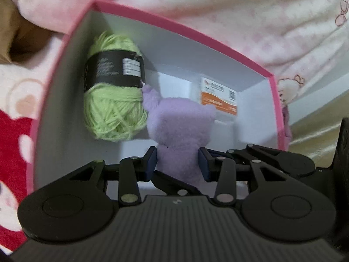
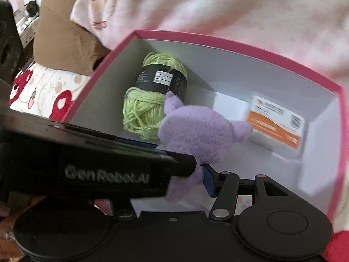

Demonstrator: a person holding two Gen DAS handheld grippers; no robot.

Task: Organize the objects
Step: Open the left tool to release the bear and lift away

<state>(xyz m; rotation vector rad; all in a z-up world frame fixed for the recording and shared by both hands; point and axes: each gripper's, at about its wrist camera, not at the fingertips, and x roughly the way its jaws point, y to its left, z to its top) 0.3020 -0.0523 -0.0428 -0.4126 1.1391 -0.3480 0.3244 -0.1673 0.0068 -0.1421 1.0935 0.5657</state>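
Observation:
A purple plush toy hangs inside an open pink box with white walls. My left gripper is shut on the toy's body, pads pressing both sides. In the right wrist view the toy sits between my right gripper's blue pads too; the left gripper's black body crosses in front and hides the right gripper's left finger. A green yarn ball with a black label lies in the box's far left corner, touching the toy's ear, and also shows in the right wrist view.
A white packet with an orange label leans at the box's right side; it also shows in the right wrist view. The box rests on pink and red patterned bedding. A brown cushion lies behind at left.

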